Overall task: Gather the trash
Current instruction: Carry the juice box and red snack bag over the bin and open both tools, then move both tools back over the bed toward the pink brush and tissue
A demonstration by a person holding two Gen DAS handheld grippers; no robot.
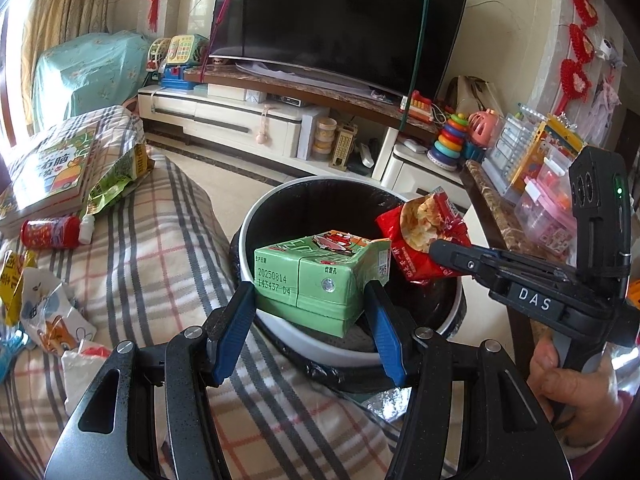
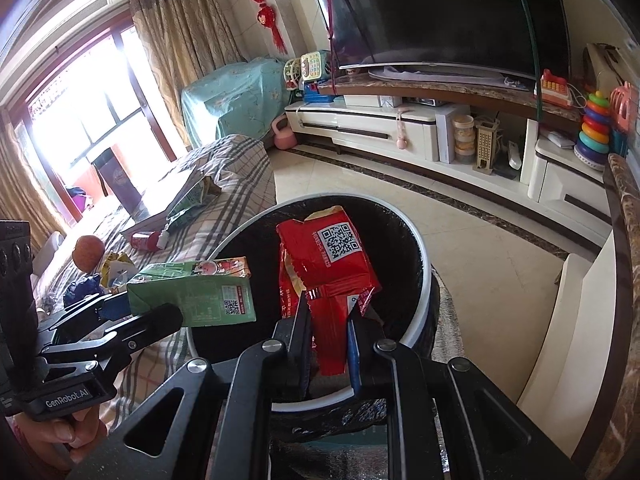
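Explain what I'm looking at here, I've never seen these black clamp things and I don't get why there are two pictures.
There is no robot here. A person holds two hand-operated clamps, called grippers, one in each hand, and each carries a wide-angle camera looking along its own fingers. That gives one picture per gripper.

In the left camera's picture, the left gripper is closed on a green drink carton. The right gripper comes in from the side, with the person's hand on its handle.

In the right camera's picture, the right gripper pinches a red snack bag.

Both items hang over a round white bin with a black liner. Beside it, on a checked blanket, lie more wrappers, a small red bottle and a book.
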